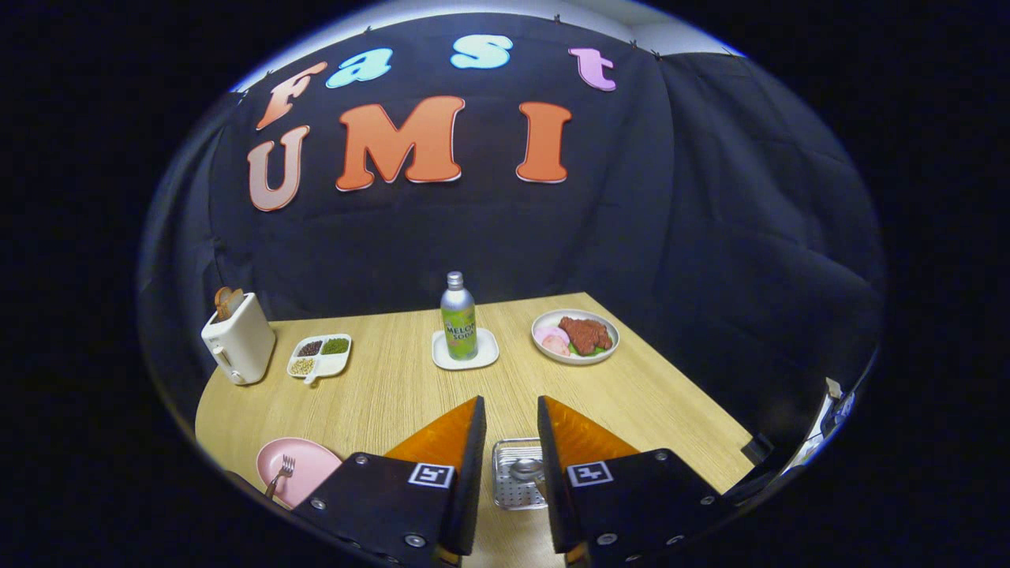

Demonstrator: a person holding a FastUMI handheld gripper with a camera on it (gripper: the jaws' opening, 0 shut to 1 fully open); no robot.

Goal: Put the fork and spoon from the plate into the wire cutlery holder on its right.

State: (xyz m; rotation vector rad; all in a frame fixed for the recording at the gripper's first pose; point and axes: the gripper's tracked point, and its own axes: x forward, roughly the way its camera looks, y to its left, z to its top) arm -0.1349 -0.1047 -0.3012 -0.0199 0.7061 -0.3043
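The gripper [511, 422] hangs above the near edge of the bench [394, 394], its fingers spread apart and grasping nothing. Down between them sits the wire cutlery holder [514, 477], with the spoon [527, 469] lying in it. To the left of the fingers, by the bench's near left corner, a pink plate [304, 465] carries the fork [281, 473]. Beyond the fingertips, mid-bench, a green soda bottle [458, 317] stands upright on a small white tray [465, 351]. Toward the far right corner is a dish of food [575, 337]. Along the left edge sit a divided snack tray [319, 356] and a white toaster [238, 341] with toast in it.
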